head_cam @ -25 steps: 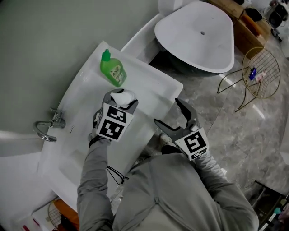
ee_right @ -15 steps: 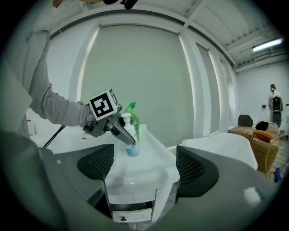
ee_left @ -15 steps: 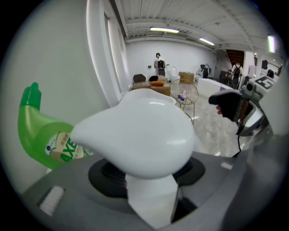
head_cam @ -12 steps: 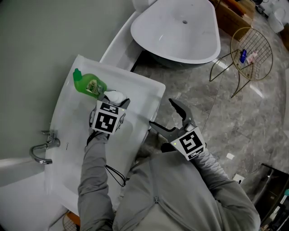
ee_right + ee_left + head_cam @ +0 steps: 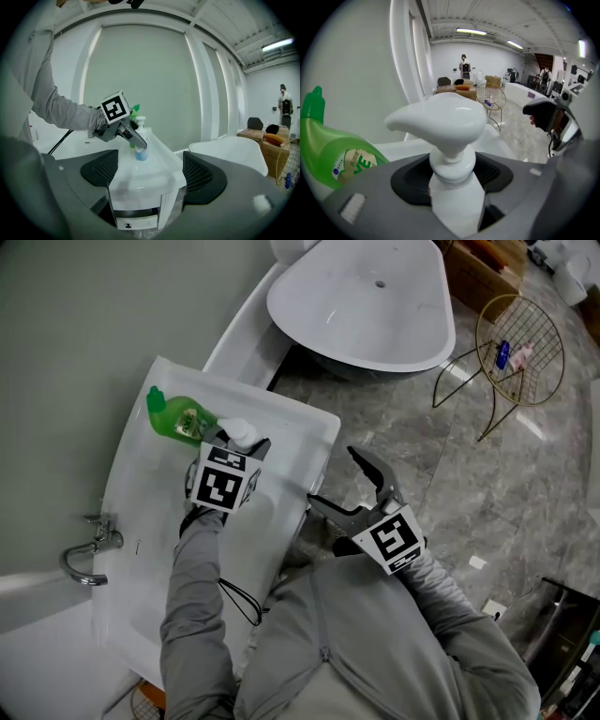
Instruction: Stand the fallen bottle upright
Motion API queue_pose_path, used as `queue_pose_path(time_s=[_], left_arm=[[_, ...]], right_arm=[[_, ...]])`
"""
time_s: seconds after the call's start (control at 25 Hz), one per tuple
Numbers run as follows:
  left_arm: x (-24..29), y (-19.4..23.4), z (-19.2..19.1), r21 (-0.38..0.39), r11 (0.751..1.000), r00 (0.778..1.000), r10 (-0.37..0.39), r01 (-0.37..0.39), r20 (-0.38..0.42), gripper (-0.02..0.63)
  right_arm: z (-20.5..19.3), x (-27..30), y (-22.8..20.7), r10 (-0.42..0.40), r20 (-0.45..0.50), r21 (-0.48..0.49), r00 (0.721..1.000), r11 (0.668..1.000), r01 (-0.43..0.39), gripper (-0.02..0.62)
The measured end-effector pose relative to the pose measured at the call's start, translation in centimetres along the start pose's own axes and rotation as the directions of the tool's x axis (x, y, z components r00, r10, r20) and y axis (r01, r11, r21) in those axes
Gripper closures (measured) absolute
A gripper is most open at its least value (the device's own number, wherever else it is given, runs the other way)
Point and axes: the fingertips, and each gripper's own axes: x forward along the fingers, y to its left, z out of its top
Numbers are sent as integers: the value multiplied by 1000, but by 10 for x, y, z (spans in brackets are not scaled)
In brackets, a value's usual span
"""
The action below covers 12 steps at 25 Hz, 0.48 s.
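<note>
Pump bottle [image 5: 452, 140] upright, clamped in left gripper [image 5: 236, 440]

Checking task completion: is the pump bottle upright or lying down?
Upright: the pump bottle is vertical, head up, base at the counter, left gripper shut on it.

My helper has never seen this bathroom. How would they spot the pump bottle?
On the white sink counter by the grey wall, the left tool clamps the pump bottle. It has a white pump head and blue liquid, unlike the green bottle beside it.
</note>
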Motion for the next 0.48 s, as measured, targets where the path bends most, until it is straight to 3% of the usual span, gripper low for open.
queue_pose_path(time_s=[0.48], left_arm=[[-3,-2,0,31,999,1000,18,-18,0,276]], right_arm=[[1,-1,8,9,0,-11,1000,1000,-9,167]])
